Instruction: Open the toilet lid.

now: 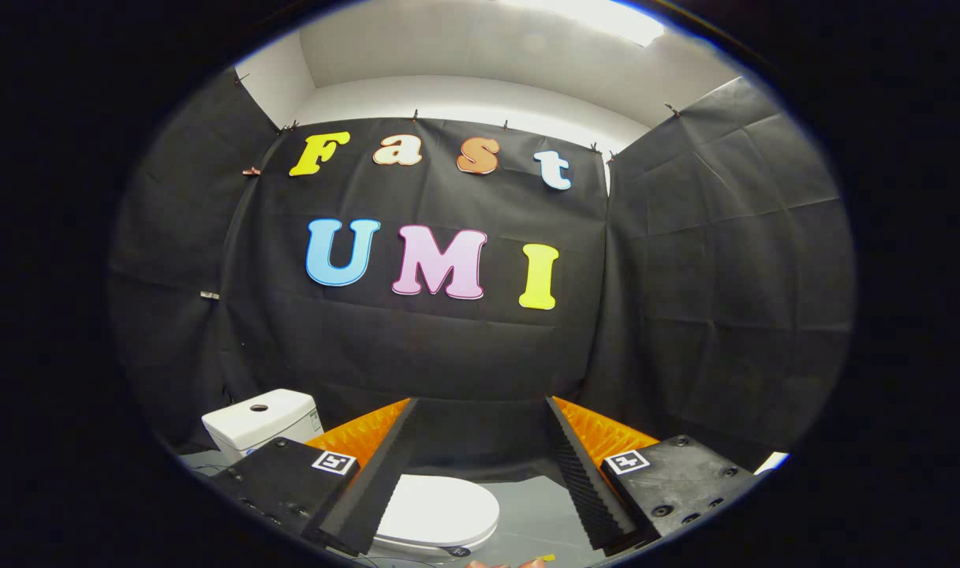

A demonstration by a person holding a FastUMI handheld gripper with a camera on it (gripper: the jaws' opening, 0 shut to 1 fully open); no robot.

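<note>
Black cloth walls close the booth; grey floor (543,505) below. We hold the hand-held gripper (480,473) with fingers spread wide, nothing between them. White oval plastic toilet lid (440,511) lies flat and shut, low, just ahead, nearer the left finger (369,489). White ceramic cistern (263,418) sits left beyond the lid, so we judge the hinge faces that way. Bare floor lies right of the lid.

We look out from a fisheye camera riding on the gripper (480,442), facing forward along its two fingers toward the booth's black cloth wall. The camera sits above and well back from the toilet lid (440,511), which lies low between the spread jaws, with the cistern (263,418) beyond them. It seems tilted slightly upward, since the ceiling shows.
</note>
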